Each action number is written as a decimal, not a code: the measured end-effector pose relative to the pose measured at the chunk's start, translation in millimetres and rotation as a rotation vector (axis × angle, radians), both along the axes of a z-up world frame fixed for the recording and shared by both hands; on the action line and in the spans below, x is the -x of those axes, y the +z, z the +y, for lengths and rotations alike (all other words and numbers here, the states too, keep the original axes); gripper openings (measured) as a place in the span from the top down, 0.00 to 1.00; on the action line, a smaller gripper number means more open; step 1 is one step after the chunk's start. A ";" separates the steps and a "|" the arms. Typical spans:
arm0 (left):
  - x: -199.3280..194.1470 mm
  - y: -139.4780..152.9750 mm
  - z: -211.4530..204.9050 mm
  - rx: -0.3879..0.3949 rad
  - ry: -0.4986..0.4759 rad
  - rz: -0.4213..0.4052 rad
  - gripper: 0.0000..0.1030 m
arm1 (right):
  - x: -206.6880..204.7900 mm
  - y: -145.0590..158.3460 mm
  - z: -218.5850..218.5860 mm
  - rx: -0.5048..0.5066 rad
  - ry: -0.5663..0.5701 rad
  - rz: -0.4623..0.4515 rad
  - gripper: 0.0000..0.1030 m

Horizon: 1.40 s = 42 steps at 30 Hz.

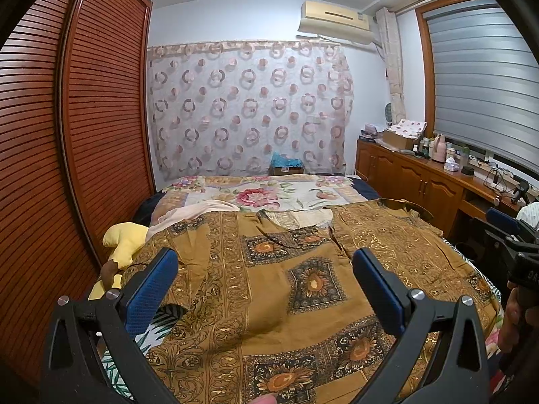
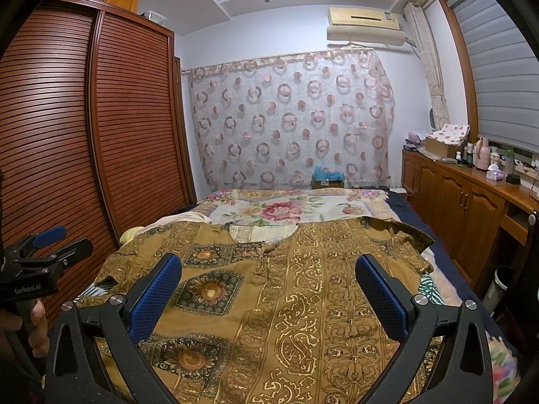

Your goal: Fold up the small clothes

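Mustard-brown shirt (image 1: 269, 289) with gold paisley and sunflower squares is lying spread flat, lower center of frame, on the bed (image 1: 262, 195). Left gripper (image 1: 264, 271) is hovering over it, jaws wide apart, gripping nothing. Right gripper (image 2: 268, 277) is doing likewise. Collar is pointing toward the floral quilt (image 2: 286, 208) farther back.
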<state>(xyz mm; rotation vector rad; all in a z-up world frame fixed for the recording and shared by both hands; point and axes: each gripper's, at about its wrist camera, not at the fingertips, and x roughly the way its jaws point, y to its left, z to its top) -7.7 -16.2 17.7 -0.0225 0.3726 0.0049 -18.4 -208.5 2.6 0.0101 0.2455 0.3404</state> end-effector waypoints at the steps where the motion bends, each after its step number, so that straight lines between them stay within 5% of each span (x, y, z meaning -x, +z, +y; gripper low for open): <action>1: -0.2 -0.5 0.2 0.000 0.000 0.000 0.00 | 0.0 0.2 0.1 0.000 -0.001 0.000 0.00; 42: 5.3 5.5 -2.6 -0.010 -0.005 -0.028 0.00 | 1.6 0.8 1.5 -0.003 -0.002 -0.005 0.00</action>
